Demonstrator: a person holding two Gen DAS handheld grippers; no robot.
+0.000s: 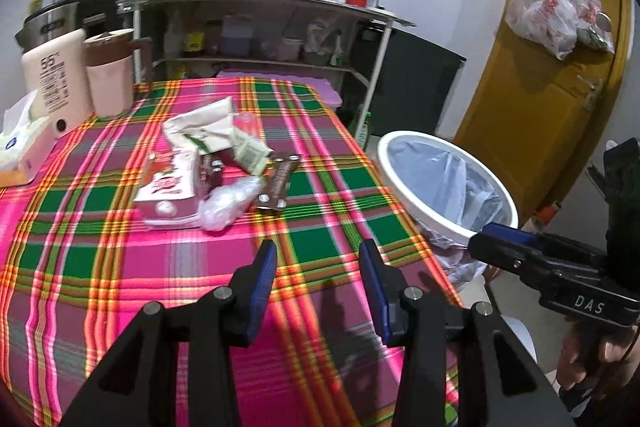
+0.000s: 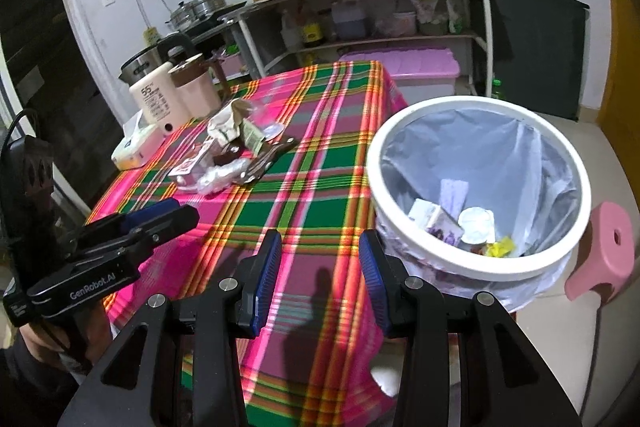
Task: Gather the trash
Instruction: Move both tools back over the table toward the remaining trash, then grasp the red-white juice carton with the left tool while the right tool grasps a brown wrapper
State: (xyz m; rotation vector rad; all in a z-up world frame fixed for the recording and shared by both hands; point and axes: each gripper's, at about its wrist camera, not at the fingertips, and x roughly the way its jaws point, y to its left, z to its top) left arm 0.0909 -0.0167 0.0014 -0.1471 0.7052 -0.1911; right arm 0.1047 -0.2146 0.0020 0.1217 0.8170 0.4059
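A heap of trash lies mid-table on the plaid cloth: a crumpled paper bag [image 1: 200,131], a red-and-white carton [image 1: 168,191], a clear plastic wrap [image 1: 228,203] and a brown wrapper [image 1: 278,183]. The heap also shows in the right wrist view [image 2: 228,155]. A white bin [image 2: 476,187] with a clear liner stands at the table's right edge and holds several pieces of trash. My left gripper [image 1: 318,255] is open and empty above the cloth, short of the heap. My right gripper [image 2: 320,247] is open and empty between table and bin.
A tissue box [image 1: 20,147], a cream appliance [image 1: 52,75] and a pink jug [image 1: 108,75] stand at the table's far left. A shelf unit [image 1: 260,27] is behind. A pink stool [image 2: 604,251] is right of the bin. A yellow door [image 1: 540,67] carries hanging bags.
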